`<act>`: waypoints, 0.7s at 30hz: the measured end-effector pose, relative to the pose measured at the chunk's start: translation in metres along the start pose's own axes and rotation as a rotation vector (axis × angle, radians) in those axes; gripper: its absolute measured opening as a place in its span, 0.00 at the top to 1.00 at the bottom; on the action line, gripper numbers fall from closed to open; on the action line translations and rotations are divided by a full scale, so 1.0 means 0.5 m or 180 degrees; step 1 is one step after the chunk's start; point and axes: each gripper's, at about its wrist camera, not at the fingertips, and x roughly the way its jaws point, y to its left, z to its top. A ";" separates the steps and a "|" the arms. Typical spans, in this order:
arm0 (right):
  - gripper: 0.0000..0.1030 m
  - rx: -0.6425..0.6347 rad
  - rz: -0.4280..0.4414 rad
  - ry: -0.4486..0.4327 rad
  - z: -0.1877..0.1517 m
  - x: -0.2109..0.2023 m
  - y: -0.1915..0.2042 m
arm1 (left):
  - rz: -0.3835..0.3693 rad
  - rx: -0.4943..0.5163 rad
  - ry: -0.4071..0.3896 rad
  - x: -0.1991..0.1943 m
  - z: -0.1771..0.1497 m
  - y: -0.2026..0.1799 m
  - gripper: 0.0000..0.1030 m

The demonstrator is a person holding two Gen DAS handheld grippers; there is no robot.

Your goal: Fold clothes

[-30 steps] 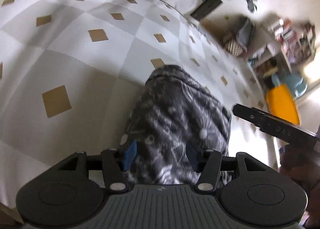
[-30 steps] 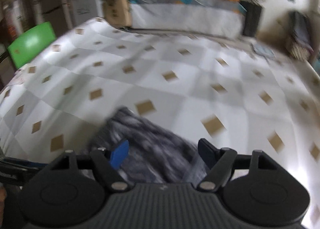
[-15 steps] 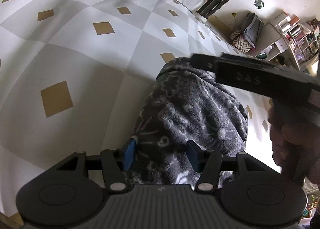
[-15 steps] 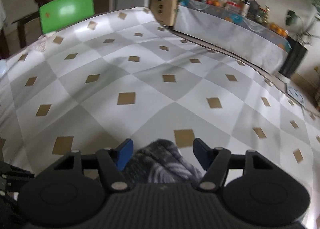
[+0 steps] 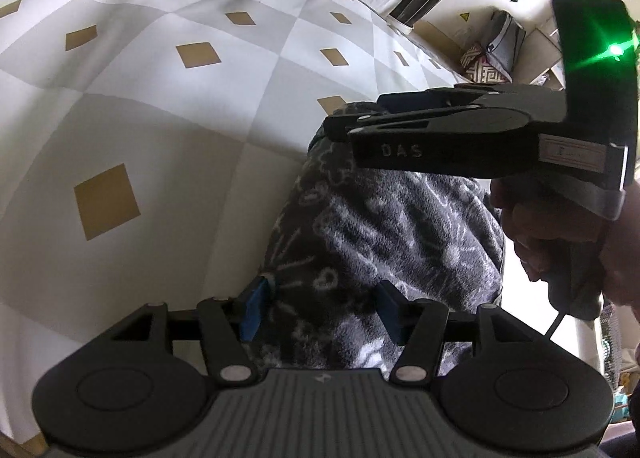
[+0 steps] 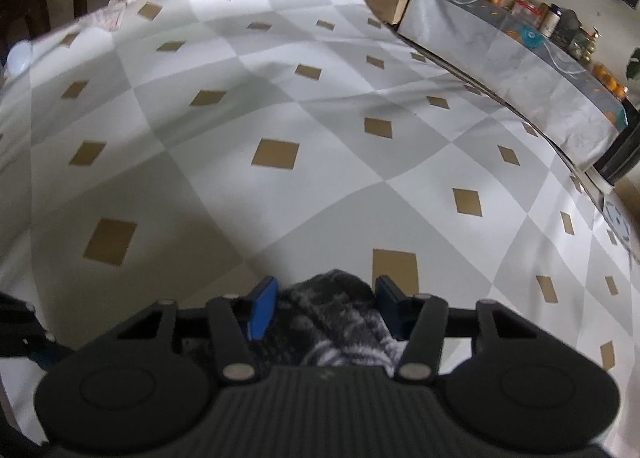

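The dark fleece garment (image 5: 384, 242) lies bunched on the checked tablecloth (image 5: 168, 129); the left gripper (image 5: 320, 308) straddles its near end unclamped, while the right gripper (image 6: 325, 308) closes around its far end, apparently to lift it for folding

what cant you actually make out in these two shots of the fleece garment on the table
- Fleece garment: its type and near end, hidden under the left gripper body.
- Its far end in the left wrist view: covered by the right gripper.
- Right wrist view: only a bunched end shows between the closing right gripper's blue fingers; whether they pinch it yet is unclear.
- Person's hand: cut off at the right edge.
- Items on the far counter: too small.
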 end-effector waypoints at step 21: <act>0.99 0.1021 -0.0440 0.0036 -0.004 0.051 -0.088 | -0.0004 0.0032 0.0230 0.017 -0.022 0.000 0.44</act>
